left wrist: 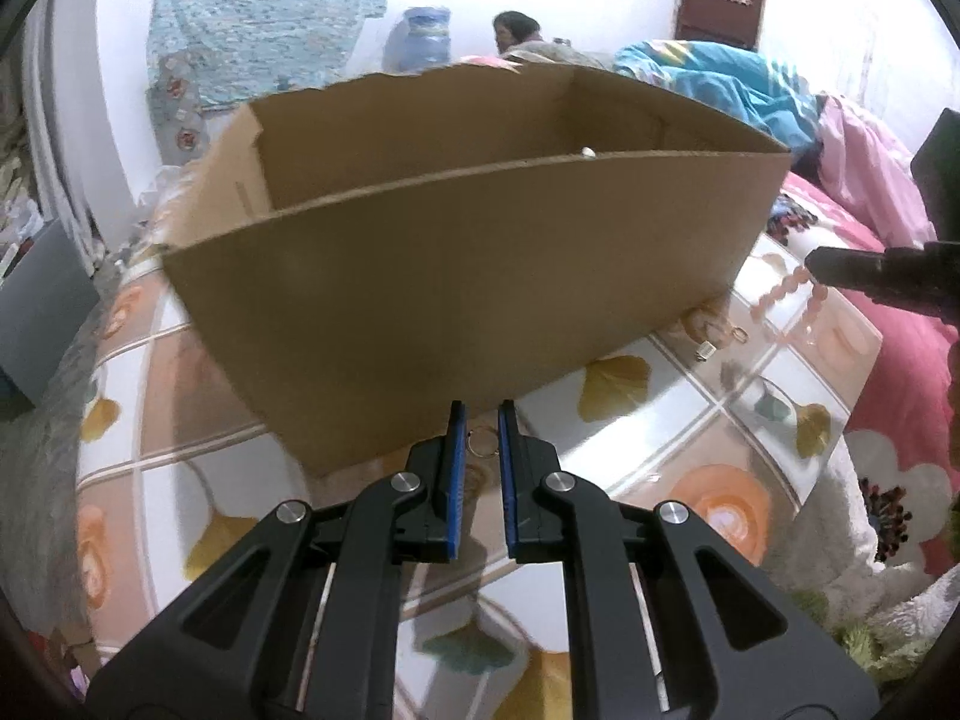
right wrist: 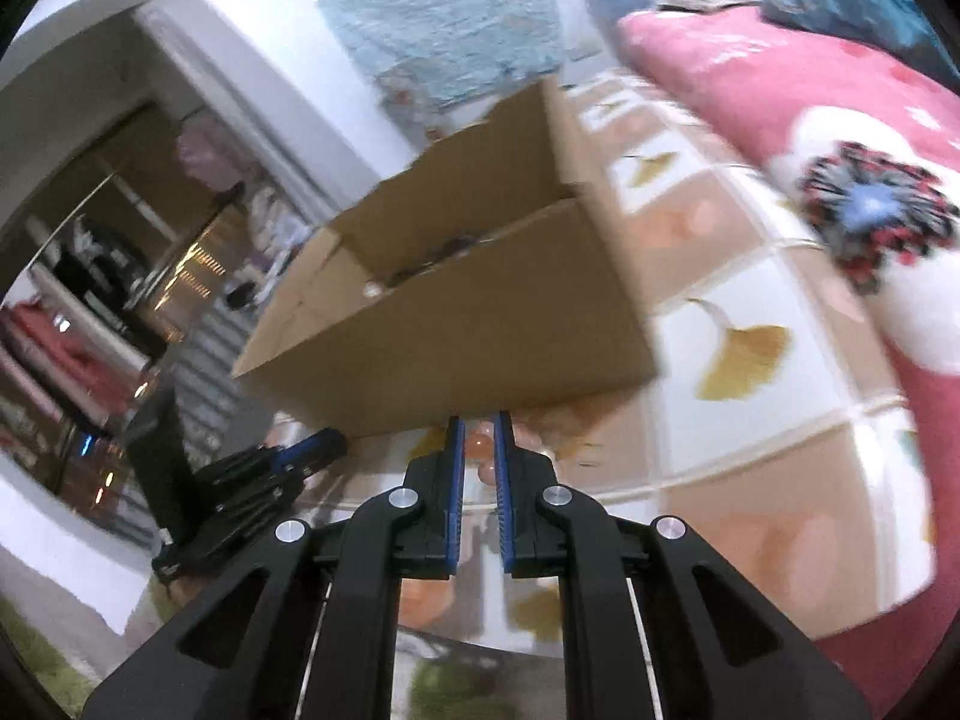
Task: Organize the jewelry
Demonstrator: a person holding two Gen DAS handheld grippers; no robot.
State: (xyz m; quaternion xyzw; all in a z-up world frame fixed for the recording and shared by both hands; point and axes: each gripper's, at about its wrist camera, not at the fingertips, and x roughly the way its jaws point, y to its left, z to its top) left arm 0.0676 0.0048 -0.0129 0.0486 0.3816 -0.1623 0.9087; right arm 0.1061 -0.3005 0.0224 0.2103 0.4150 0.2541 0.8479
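Bracelet (right wrist: pixel 480 450) between right fingers (right wrist: pixel 455 450)

Text on cardboard box (left wrist: pixel 456 276): none readable
Labels or brands on the tools: none visible
Numbers or signs in the room behind: none legible in either view

One cardboard box (left wrist: pixel 456 276); one pink bead string (left wrist: pixel 786 306); one ring (left wrist: pixel 483 441); two small trinkets (left wrist: pixel 720 342) beside box.

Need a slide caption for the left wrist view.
Left gripper closing on a ring beside the box; right gripper lifts pink beads.
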